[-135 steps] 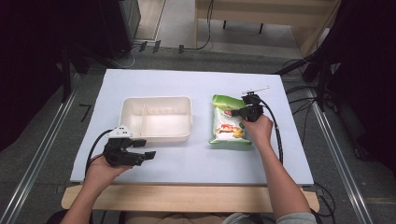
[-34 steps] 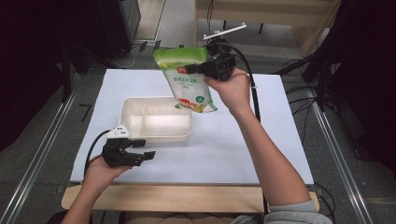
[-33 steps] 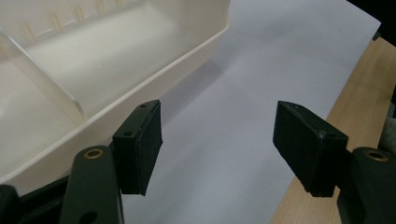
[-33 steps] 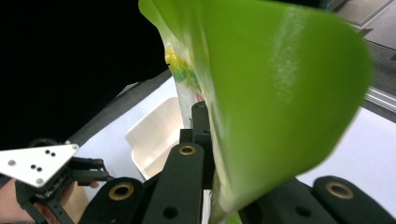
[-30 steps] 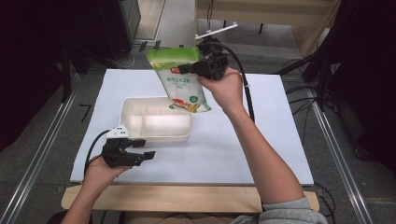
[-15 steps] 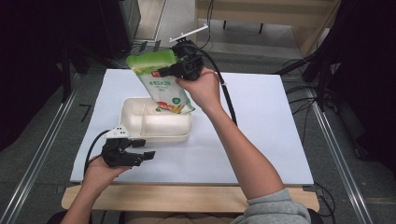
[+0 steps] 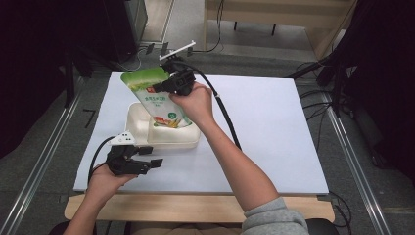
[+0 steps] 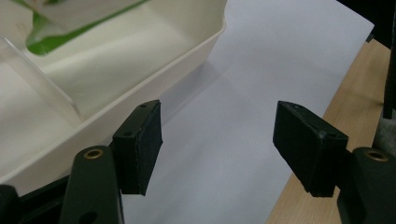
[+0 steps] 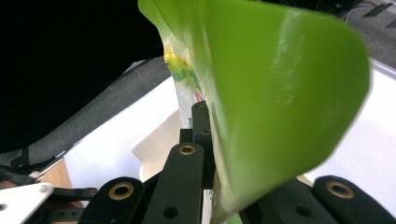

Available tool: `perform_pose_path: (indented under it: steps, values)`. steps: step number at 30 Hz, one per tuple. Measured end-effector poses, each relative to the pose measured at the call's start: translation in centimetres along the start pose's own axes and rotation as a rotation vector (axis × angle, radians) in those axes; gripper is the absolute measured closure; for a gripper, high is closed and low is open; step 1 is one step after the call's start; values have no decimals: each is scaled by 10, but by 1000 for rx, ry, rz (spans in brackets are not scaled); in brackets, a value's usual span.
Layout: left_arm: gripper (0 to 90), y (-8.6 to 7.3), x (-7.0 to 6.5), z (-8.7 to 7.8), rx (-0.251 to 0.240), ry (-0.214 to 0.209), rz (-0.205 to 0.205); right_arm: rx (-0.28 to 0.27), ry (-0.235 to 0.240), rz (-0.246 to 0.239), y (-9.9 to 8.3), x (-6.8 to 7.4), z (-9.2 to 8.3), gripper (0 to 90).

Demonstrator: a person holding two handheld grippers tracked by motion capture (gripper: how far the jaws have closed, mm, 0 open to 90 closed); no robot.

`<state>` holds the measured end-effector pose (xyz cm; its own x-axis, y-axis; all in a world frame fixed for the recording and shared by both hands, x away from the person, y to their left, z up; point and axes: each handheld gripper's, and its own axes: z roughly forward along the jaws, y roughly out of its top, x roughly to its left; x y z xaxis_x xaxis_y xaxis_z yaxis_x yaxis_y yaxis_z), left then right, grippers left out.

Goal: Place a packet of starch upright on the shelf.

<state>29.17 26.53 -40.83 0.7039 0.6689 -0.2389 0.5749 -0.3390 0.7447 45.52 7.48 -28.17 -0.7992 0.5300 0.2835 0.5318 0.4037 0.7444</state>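
White sheeting (image 7: 274, 132) covers the table in the high view, with a strip of bare wood along the near edge. On it stands a cream tray (image 7: 169, 139), left of centre. The right gripper (image 7: 169, 85) is raised above the tray's far side, its jaws clamped on the upper part of a green snack bag (image 7: 156, 100). The bag hangs tilted, its green top toward the far left, its printed lower end down inside the tray. The right hand (image 7: 193, 103) wraps the gripper's body, and a black cable (image 7: 225, 117) trails from it across the sheet. The left gripper (image 7: 147, 164) rests on the sheet just in front of the tray's near left corner, held by the left hand (image 7: 105, 178), jaws spread and holding nothing.

Left gripper view: the two black pads (image 8: 140, 144) stand wide apart over the white sheeting (image 8: 224, 140). The left pad sits just beside the cream tray (image 8: 154, 79) wall. A clear divider (image 8: 42, 79) stands inside the tray, and a corner of the green snack bag (image 8: 60, 28) lies beyond it.

Right gripper view: the green snack bag (image 9: 271, 102) rises between the jaws, pinched at its edge and curling outward above them. The cream tray (image 9: 159, 140) shows below, behind the bag.
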Motion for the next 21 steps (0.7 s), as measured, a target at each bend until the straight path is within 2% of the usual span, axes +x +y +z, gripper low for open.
perform_pose_path:
  steps: [5,9,15,18,21]
  values:
    - [337,0,0,0,3,-2,-1,60,-1,35,-19,-11,26,900]
    - [337,0,-1,1,3,1,0,65,-4,59,-31,-21,35,900]
    - [337,1,-1,2,13,1,4,44,-9,73,-38,-39,30,900]
    - [337,1,-1,2,18,2,8,47,-16,110,-41,-50,27,900]
    - [337,0,-1,3,13,1,1,62,-53,130,-45,-61,24,899]
